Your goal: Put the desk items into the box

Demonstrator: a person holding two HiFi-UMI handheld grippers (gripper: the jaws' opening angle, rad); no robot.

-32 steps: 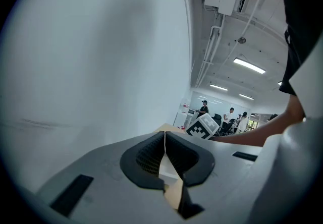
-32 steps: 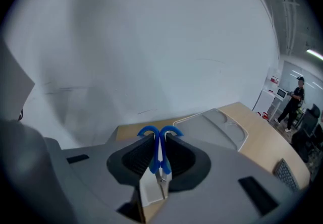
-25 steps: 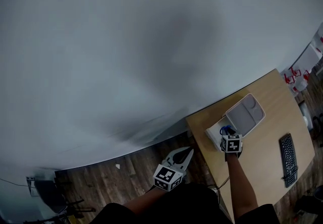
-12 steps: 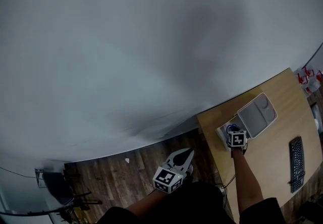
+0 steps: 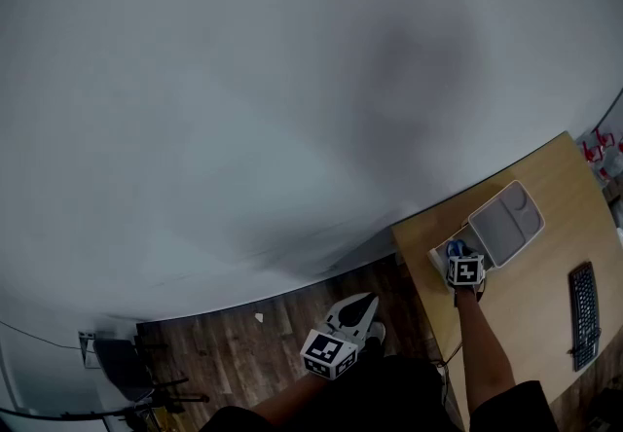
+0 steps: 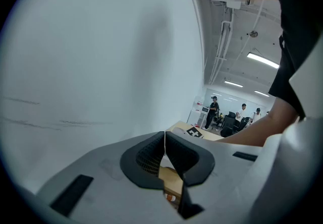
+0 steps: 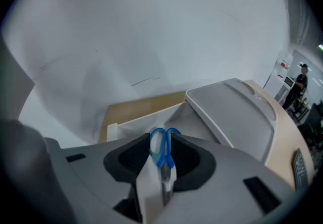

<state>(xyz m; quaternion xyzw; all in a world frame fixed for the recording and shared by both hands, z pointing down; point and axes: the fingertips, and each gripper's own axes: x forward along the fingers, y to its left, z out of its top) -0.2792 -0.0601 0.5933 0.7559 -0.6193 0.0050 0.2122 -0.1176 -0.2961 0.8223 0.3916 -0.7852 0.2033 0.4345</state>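
Observation:
Blue-handled scissors (image 7: 161, 150) stand handles up between the pads of my right gripper (image 7: 161, 156), blades pointing down into the open white box (image 7: 136, 119). The jaws are opening, though the pads still lie against the handles. In the head view the right gripper (image 5: 456, 249) hovers over the box (image 5: 440, 255) at the desk's near corner, a speck of blue, the scissors (image 5: 455, 246), at its tip. The box's grey lid (image 5: 506, 222) leans beside it. My left gripper (image 5: 362, 304) hangs shut and empty over the wooden floor, left of the desk; its pads (image 6: 151, 155) meet.
The wooden desk (image 5: 545, 294) fills the lower right, with a black keyboard (image 5: 584, 313) on its right part. A plain white wall takes up most of the head view. Chair legs and cables (image 5: 127, 377) stand on the floor at lower left. People stand far off in the room (image 6: 214, 109).
The head view has swung, so the desk and box now sit further right. The right gripper stays over the box with the scissors. The left gripper has barely moved.

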